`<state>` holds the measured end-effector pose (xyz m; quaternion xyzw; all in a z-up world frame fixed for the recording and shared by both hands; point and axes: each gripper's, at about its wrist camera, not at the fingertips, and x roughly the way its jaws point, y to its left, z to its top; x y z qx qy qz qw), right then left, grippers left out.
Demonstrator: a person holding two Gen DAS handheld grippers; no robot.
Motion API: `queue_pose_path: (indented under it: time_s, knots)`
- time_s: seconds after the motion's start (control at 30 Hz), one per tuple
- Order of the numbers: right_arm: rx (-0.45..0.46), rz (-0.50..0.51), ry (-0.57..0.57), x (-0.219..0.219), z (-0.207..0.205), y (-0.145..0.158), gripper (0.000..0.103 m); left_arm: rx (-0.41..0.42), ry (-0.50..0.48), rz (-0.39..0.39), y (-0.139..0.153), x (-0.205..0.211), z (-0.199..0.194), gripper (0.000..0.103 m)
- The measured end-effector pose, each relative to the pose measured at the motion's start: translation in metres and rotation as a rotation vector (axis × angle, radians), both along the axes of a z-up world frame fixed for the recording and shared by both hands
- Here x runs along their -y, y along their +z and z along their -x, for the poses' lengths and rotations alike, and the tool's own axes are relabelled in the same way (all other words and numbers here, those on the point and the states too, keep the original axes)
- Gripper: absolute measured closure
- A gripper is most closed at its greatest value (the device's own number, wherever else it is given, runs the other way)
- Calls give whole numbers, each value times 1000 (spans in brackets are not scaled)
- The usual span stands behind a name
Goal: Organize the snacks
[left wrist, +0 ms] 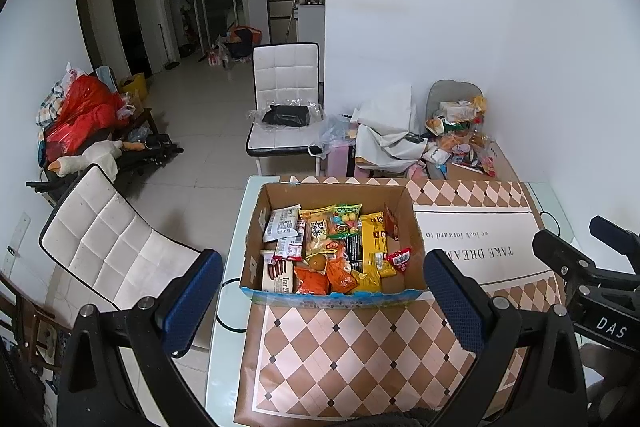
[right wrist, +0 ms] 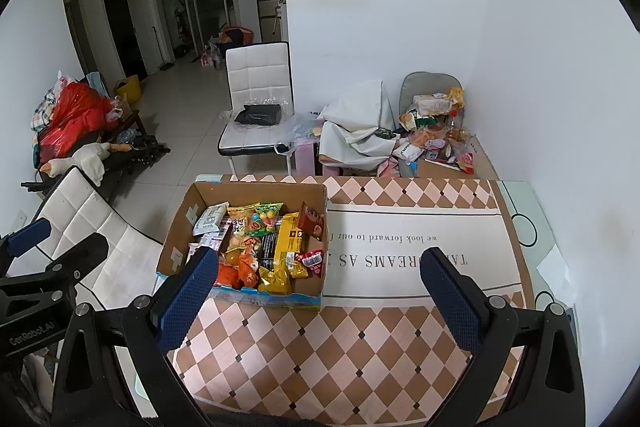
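Both tools hang wide open and empty over the near part of the surface (right wrist: 320, 355); the left tool (left wrist: 324, 303) faces the box (left wrist: 332, 297) almost head-on, so it looks the nearer one, while from the right tool (right wrist: 316, 301) the box sits ahead and to the left. The snacks (left wrist: 336, 247) lie jumbled inside it, most packets running near-to-far. Bare mat (right wrist: 420, 267) right of the box gives room to sort, though the box's left wall stands close to the surface's left edge.

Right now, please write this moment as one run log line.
left gripper: open, empty | right gripper: open, empty | cardboard box: on table, full of snack packets | phase: before first pick
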<state>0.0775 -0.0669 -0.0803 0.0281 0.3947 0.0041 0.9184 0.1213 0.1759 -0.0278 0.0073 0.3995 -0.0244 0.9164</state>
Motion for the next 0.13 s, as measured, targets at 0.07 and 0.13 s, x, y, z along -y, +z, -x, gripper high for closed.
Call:
queue_pose_path:
  time_s: [0.07,0.13]
  knots:
    - [0,-4,0,0,0,-1,0,7,4,-3,1,-2,0,0]
    - [3,0,0,0,1,0,0,11,4,1,2,-3,0,0]
